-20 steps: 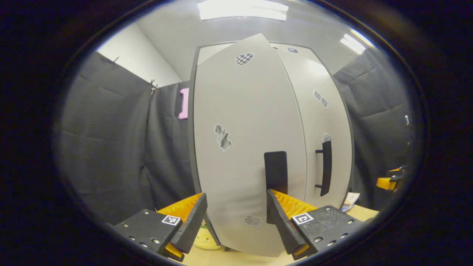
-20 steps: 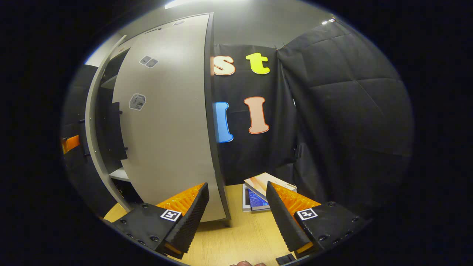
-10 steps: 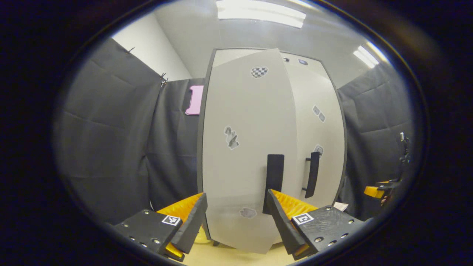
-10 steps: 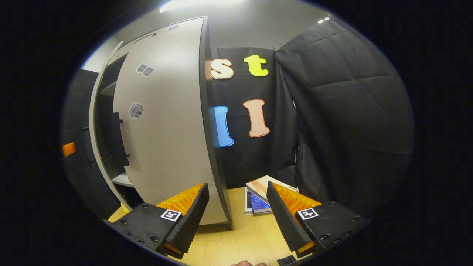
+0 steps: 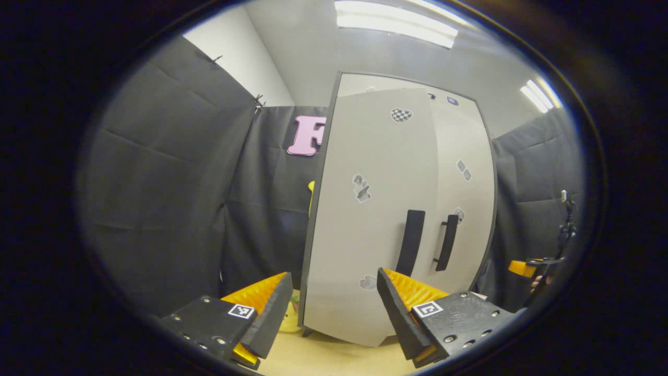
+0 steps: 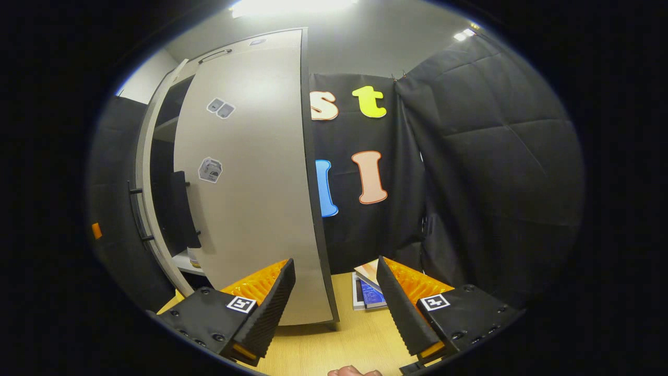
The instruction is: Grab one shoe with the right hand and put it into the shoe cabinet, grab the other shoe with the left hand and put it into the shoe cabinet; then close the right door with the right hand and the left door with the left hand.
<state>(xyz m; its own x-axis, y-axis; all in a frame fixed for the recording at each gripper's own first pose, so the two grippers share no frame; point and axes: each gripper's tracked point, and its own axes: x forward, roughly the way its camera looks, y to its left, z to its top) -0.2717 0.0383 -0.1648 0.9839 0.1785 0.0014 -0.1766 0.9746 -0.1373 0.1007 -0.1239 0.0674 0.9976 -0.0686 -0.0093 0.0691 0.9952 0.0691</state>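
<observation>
Two doors are fronting the shoe cabinet (image 5: 365,104) in the left gripper view. The left door (image 5: 365,235) is standing slightly ajar, its lower corner swinging out over the wooden table (image 5: 323,357), while the right door (image 5: 469,198) is sitting nearly flush. Each is carrying a dark vertical handle: the left handle (image 5: 410,243) and the right handle (image 5: 448,243) are hanging close together near the meeting edges. The left gripper (image 5: 334,308) is holding its fingers spread wide, gripping nothing, with the left door's bottom edge showing between them but apart from both. At the far right edge, the other gripper (image 5: 527,267) is peeking in, too small to judge.

In the right gripper view, the cabinet is appearing from its right side. The right door (image 6: 255,198) is filling the middle, and past its left edge a dark gap is opening onto the interior, where a pale shelf (image 6: 188,263) is showing. Something small is sitting on that shelf, possibly part of a shoe, though it is too dim to tell. This view is also revealing a stack of books (image 6: 368,290) lying on the table (image 6: 355,344) beside the cabinet. The right gripper (image 6: 336,308) is likewise spreading its fingers wide, grasping nothing, hovering just off the right door's lower corner.
</observation>
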